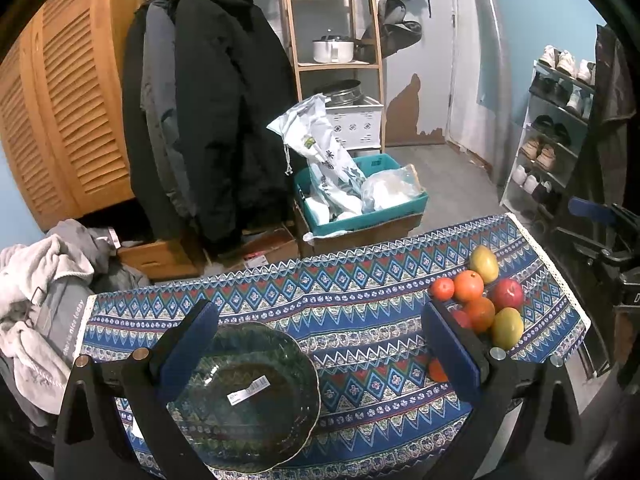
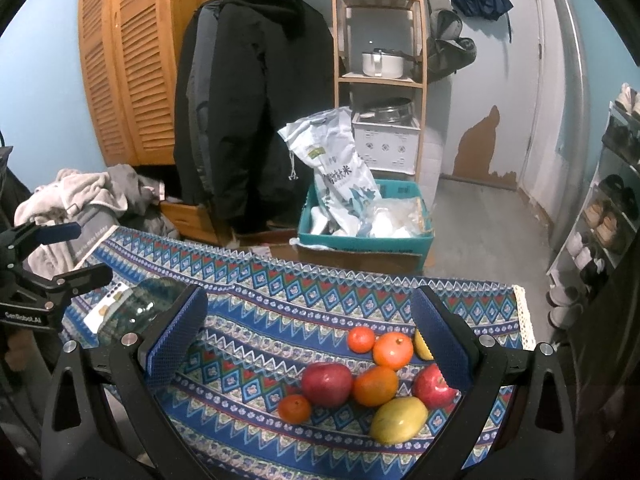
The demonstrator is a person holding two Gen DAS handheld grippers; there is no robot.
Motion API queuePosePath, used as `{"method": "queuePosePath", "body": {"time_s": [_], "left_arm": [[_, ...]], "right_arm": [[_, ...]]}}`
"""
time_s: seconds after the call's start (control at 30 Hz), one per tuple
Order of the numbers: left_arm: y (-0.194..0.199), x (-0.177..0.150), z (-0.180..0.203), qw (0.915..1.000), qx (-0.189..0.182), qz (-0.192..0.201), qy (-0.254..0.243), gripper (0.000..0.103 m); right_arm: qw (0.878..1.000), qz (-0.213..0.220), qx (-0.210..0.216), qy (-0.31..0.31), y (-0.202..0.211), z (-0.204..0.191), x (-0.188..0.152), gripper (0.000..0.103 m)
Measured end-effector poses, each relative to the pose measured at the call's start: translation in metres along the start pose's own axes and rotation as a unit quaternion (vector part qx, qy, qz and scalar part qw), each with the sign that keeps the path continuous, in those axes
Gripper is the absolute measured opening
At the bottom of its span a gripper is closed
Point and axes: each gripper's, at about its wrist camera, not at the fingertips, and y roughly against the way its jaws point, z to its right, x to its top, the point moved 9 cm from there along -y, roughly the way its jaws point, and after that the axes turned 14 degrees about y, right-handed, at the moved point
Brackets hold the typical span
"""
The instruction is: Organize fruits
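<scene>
Right wrist view: right gripper (image 2: pixel 308 336), jaws spread and empty, hovers over clustered fruit (image 2: pixel 368 384) on the patterned cloth (image 2: pixel 256 292); left gripper (image 1: pixel 320 344), likewise open, straddles the green glass bowl (image 1: pixel 248 396); approach an outlying fruit first to avoid scattering neighbours.

Ahead of me at twelve o'clock, dark coats (image 2: pixel 256 112) hang from a rail against a blue wall (image 2: pixel 44 92). A louvered wooden wardrobe (image 2: pixel 128 68) stands at ten o'clock; a wooden shelf unit (image 2: pixel 380 76) at one; a shoe rack (image 1: pixel 556 128) at three. Paint peels above the grey floor (image 2: pixel 484 224).
</scene>
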Motion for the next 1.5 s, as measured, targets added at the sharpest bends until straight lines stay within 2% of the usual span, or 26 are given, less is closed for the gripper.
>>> {"method": "queuePosePath", "body": {"time_s": [1.5], "left_arm": [[-0.0008, -0.0019, 0.0031, 1.0000, -0.003, -0.003, 0.000, 0.102]], "right_arm": [[1.000, 0.002, -0.003, -0.001, 0.0008, -0.0010, -0.0027, 0.100]]}}
